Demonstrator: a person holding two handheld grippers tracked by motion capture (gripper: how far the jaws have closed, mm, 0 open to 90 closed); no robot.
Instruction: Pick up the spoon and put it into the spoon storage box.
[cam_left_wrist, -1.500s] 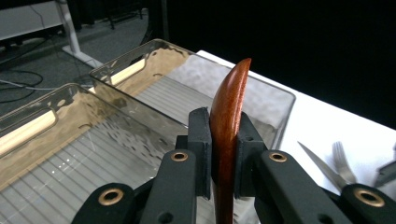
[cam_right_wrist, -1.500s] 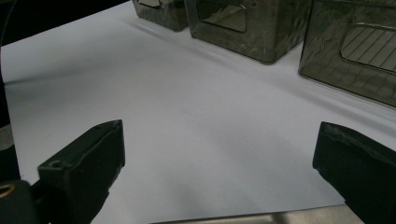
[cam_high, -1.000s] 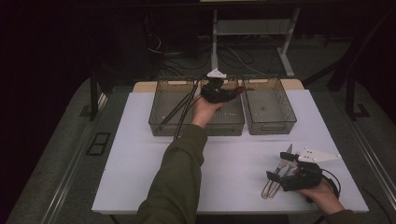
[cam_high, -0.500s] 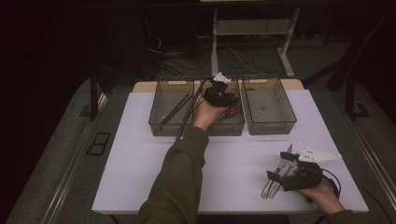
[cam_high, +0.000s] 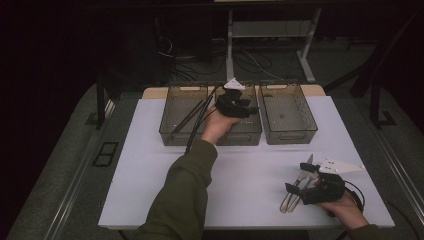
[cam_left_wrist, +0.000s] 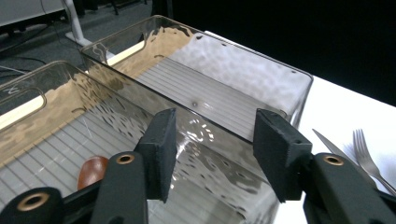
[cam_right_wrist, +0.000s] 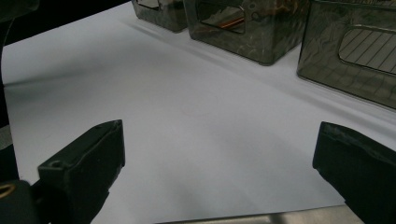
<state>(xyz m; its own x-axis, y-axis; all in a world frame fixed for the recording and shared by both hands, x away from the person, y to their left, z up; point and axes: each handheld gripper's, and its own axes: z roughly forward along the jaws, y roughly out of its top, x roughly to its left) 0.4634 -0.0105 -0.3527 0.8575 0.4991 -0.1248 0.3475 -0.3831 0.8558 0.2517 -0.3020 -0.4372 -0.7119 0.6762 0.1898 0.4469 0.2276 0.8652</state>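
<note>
No legible text, label, brand mark, number or sign is found in any of the three views. The smoky transparent bins (cam_high: 235, 127), the white surface (cam_high: 250, 175) and the cutlery (cam_high: 295, 192) carry no readable marking. The body of each tool is likewise plain where it is visible.

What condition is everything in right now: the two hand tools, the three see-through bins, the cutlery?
left gripper: open, jaws have just been opening, nothing between them.
right gripper: open wide, empty.
middle bin: holds a brown, spoon-like thing.
right bin: looks empty.
left bin: contents unclear.
cutlery: lying flat on the table.
</note>
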